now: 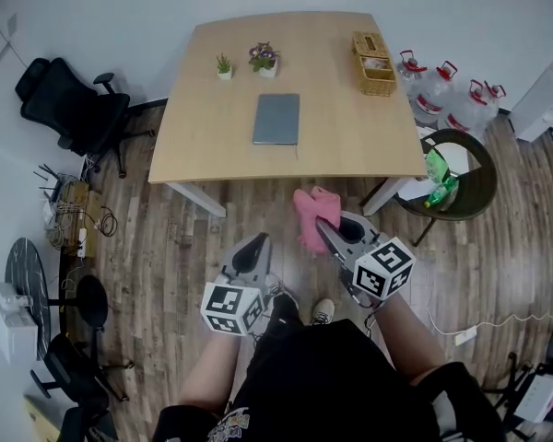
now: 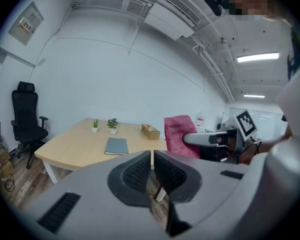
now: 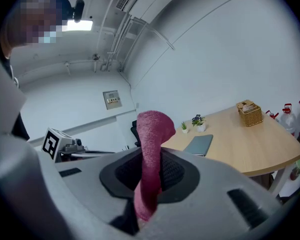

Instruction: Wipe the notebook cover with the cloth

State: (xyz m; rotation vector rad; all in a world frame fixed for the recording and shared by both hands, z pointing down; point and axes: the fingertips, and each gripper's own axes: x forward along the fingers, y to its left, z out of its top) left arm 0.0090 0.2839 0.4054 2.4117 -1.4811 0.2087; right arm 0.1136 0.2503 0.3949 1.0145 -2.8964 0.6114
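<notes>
A grey notebook lies flat near the middle of the wooden table; it also shows in the left gripper view and the right gripper view. My right gripper is shut on a pink cloth, which hangs from the jaws off the table's near edge. The cloth stands up between the pads in the right gripper view. My left gripper is shut and holds nothing, lower left of the cloth, over the floor.
Two small potted plants and a wicker basket stand at the table's far side. Water jugs and a round side table are at the right, an office chair at the left.
</notes>
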